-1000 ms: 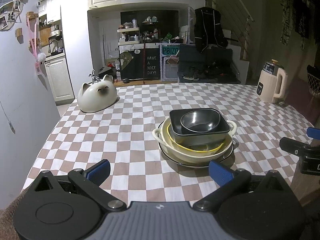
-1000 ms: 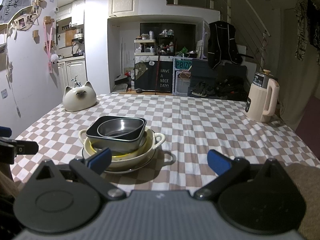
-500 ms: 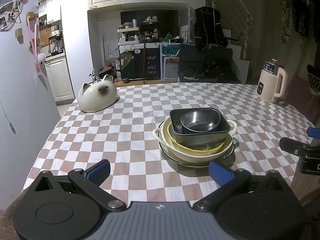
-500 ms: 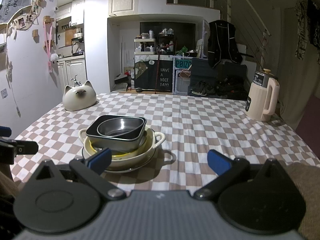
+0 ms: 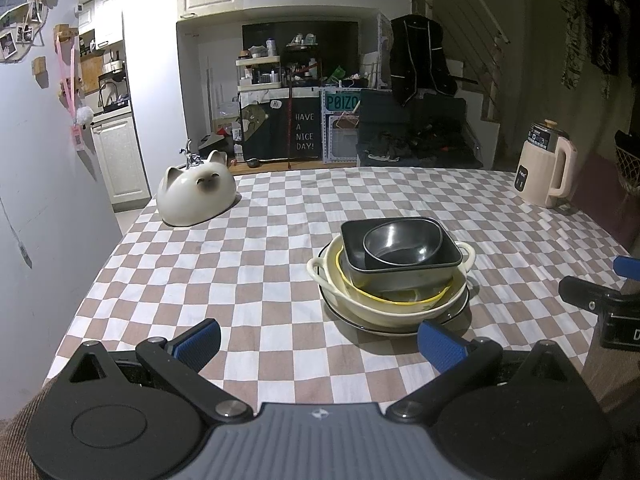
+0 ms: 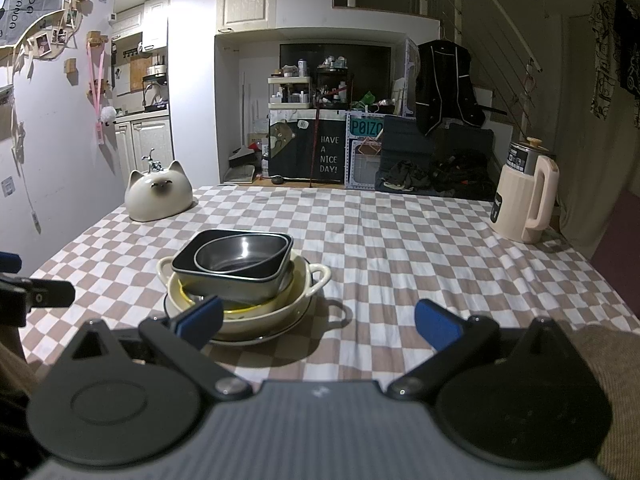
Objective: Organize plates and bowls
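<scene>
We hold both grippers wide apart and empty at the near edge of the counter (image 5: pixel 248 264), with the stack (image 5: pixel 394 276) of nested bowls on a plate between them. It lies ahead and right of our left gripper (image 5: pixel 318 340), ahead and left of our right gripper (image 6: pixel 318 322). The right one looks nearer, its left finger overlapping the plate's rim in view.

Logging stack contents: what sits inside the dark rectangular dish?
A smaller dark metal bowl nests inside the dark rectangular dish, tilted toward one side. The dish floor beneath that bowl is covered, so anything there cannot be seen.
</scene>
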`<state>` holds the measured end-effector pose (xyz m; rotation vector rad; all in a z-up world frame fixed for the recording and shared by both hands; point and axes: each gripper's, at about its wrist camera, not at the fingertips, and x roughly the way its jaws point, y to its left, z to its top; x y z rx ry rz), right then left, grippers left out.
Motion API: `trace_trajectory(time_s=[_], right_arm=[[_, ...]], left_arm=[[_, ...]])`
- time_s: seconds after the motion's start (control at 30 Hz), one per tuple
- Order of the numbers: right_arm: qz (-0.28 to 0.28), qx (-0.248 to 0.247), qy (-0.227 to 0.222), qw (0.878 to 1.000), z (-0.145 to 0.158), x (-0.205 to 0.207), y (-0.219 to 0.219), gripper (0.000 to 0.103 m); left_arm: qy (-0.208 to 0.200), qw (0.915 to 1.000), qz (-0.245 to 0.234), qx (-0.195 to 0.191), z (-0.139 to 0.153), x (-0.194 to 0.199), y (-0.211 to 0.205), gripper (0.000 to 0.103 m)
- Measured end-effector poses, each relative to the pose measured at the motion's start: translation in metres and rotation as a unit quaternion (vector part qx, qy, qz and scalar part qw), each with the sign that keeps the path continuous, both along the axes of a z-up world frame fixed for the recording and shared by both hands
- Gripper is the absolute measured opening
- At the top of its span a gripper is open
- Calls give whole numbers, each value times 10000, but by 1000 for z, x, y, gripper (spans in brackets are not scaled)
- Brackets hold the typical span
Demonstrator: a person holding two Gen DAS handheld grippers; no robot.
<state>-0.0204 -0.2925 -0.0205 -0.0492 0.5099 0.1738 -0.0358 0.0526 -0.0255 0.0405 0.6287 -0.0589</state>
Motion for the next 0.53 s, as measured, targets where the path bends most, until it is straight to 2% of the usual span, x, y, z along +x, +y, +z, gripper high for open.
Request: trace_trajectory(time_s=[0.53], right_arm=[[-1, 1, 2, 10000, 0, 0, 0, 103]], left_arm=[[-3, 10000, 50, 9, 2, 0, 3, 103]])
